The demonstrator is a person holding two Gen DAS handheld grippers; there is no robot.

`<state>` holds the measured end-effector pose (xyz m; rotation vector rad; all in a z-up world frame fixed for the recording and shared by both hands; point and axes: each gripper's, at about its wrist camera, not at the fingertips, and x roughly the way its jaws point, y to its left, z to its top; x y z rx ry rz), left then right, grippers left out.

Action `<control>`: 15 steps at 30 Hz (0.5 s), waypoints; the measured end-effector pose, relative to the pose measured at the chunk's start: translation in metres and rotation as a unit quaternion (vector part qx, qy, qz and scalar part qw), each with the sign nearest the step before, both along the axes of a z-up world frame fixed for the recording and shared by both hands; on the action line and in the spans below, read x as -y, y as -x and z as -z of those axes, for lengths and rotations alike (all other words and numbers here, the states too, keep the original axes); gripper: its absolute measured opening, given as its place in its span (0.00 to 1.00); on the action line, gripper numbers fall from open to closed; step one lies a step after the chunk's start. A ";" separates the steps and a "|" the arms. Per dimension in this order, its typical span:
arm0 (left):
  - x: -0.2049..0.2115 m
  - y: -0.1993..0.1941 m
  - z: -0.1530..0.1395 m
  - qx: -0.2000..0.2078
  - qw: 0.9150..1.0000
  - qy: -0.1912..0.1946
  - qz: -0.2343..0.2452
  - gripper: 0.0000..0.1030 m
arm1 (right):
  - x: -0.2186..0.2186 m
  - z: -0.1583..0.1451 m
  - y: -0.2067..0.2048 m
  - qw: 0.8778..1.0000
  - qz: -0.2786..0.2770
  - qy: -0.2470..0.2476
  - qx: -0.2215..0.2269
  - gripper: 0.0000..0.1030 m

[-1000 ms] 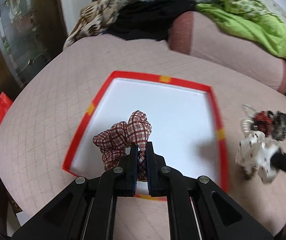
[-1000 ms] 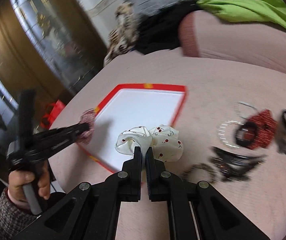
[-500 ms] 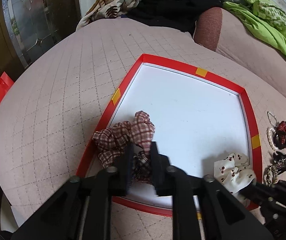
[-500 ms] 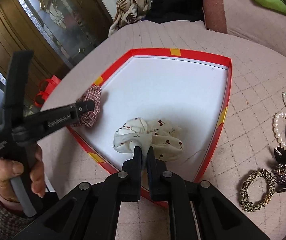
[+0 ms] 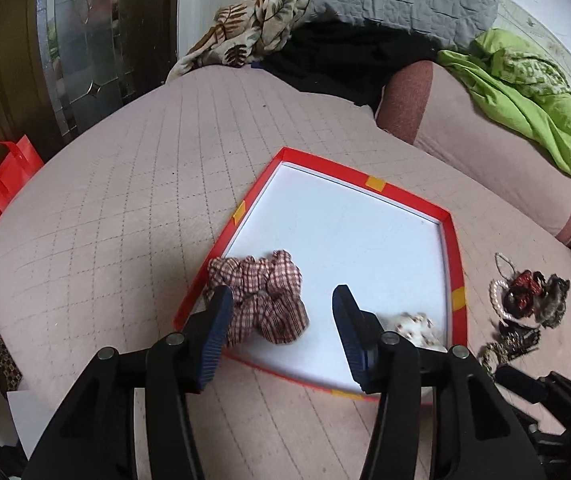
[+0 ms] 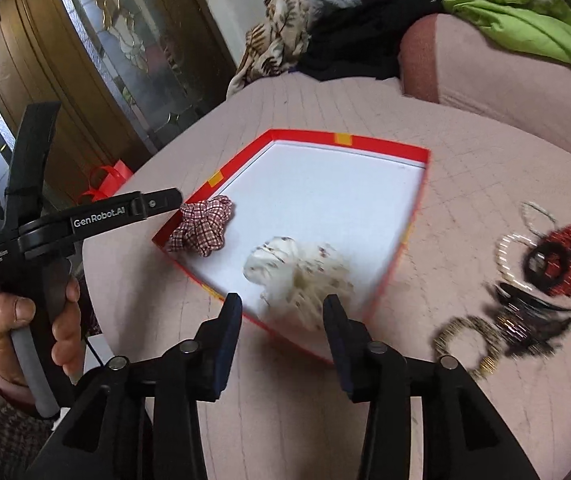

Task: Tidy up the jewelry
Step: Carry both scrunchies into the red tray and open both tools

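Observation:
A red-rimmed white tray (image 5: 456,248) (image 6: 413,216) lies on the pink quilted bed. A red plaid scrunchie (image 5: 263,298) (image 6: 201,230) lies in its near left corner. A white cherry-print scrunchie (image 6: 301,270) (image 5: 411,326) lies in its near right part. My left gripper (image 5: 281,332) is open and empty, just above the plaid scrunchie. My right gripper (image 6: 281,320) is open and empty, just behind the white scrunchie. The left gripper also shows in the right wrist view (image 6: 165,202).
Loose jewelry lies right of the tray: a pearl bracelet (image 6: 511,254), a red and black scrunchie (image 6: 557,260), a black hair claw (image 6: 533,316), a gold bead bracelet (image 6: 465,344). Pillows and clothes (image 5: 525,92) are at the back. A red bag (image 5: 1,176) stands left.
Both grippers have opened and let go of their scrunchies, which now lie in the tray. Both grippers have drawn back a little.

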<state>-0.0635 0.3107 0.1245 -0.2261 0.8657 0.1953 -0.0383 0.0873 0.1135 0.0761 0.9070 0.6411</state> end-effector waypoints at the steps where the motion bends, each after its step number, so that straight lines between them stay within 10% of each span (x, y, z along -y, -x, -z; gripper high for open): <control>1: 0.004 0.004 -0.002 -0.001 1.000 -0.005 0.002 0.49 | 0.006 -0.001 0.003 1.000 0.005 -0.001 0.001 0.49; 15: 0.096 0.051 -0.026 0.006 0.998 -0.019 0.061 0.53 | 0.125 0.007 0.044 0.995 0.098 -0.015 -0.020 0.49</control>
